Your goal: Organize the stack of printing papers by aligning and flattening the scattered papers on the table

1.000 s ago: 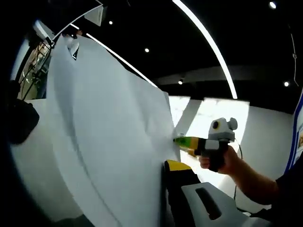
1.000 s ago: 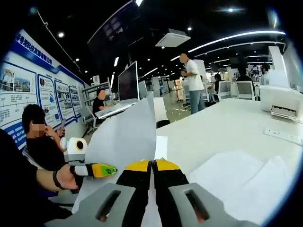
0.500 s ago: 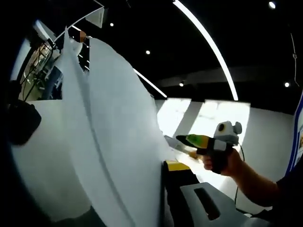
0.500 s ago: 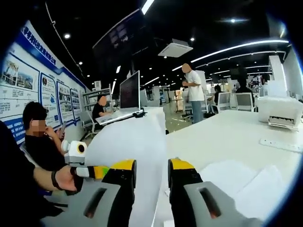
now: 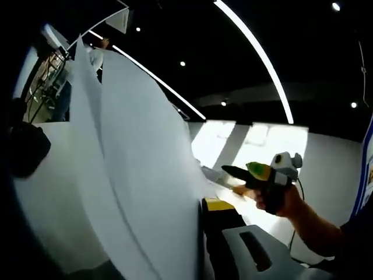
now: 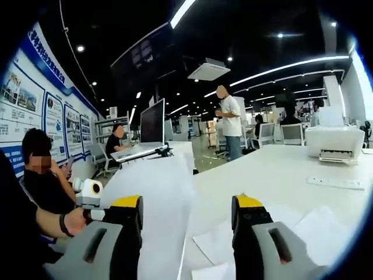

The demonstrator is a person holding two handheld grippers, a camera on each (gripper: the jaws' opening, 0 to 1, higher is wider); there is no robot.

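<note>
A bundle of white printing papers (image 5: 134, 175) stands upright in the left gripper view, with my left gripper (image 5: 204, 205) shut on its lower edge. One yellow-tipped jaw shows; the other is hidden behind the sheets. In the right gripper view the same papers (image 6: 156, 198) hang just left of centre, and the left gripper (image 6: 96, 212) holds them from the left in a person's hand. My right gripper (image 6: 186, 203) is open wide with nothing between its jaws. It also appears as the right gripper (image 5: 231, 179), apart from the papers. More loose sheets (image 6: 227, 242) lie scattered on the white table (image 6: 274, 175).
A white printer (image 6: 335, 143) and a flat strip (image 6: 338, 182) sit at the table's far right. A monitor (image 6: 152, 119) stands at the back left. One person (image 6: 230, 122) stands beyond the table, and others sit at the left by a poster wall.
My right gripper went from shut on the upright paper's edge to wide open and has drawn away from it. The left gripper still holds the sheets up.
</note>
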